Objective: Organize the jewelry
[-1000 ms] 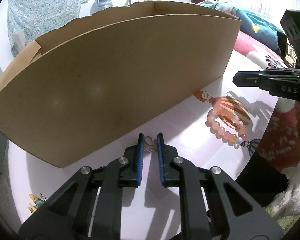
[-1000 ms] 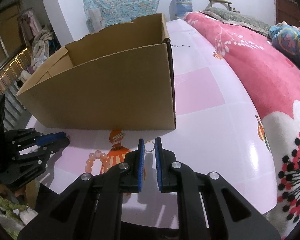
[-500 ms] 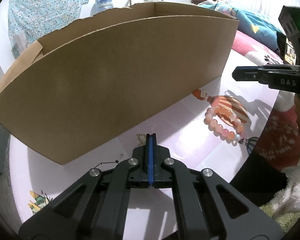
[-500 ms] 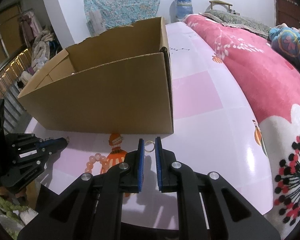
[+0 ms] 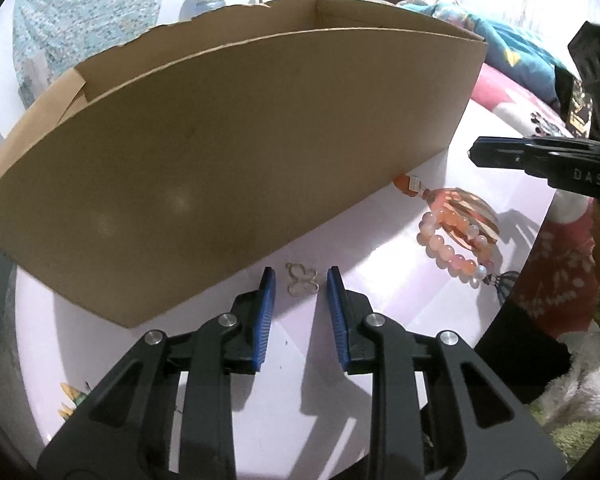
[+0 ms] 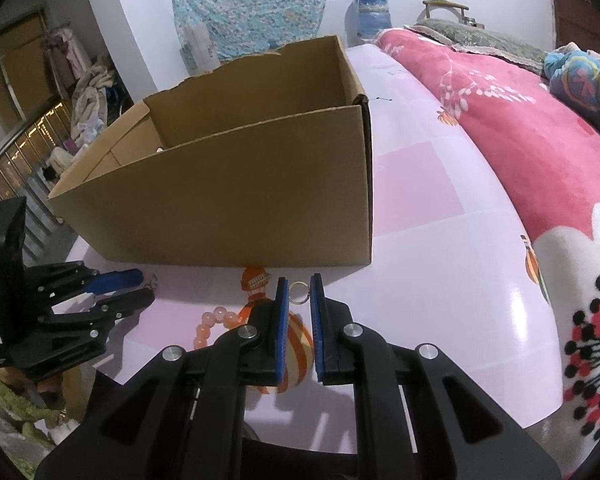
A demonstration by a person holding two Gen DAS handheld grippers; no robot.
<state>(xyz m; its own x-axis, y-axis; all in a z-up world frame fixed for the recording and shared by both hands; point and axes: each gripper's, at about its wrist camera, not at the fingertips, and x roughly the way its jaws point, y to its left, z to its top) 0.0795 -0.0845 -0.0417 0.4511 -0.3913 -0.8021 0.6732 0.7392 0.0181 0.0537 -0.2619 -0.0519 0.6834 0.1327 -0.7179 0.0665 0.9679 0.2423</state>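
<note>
Left tool (image 5: 301, 285) just opened, butterfly charm (image 5: 301, 283) loose between pads; right tool (image 6: 299, 291) pinches ring (image 6: 299, 292).

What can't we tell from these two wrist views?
- Cardboard box floor: left wrist view, near wall hides it; right wrist view shows only a sliver inside.
- Bead bracelet: right wrist view, right gripper covers most.
- Ring: whether pinched or just lying between the pads; too small.
- Butterfly charm: details too small.
</note>
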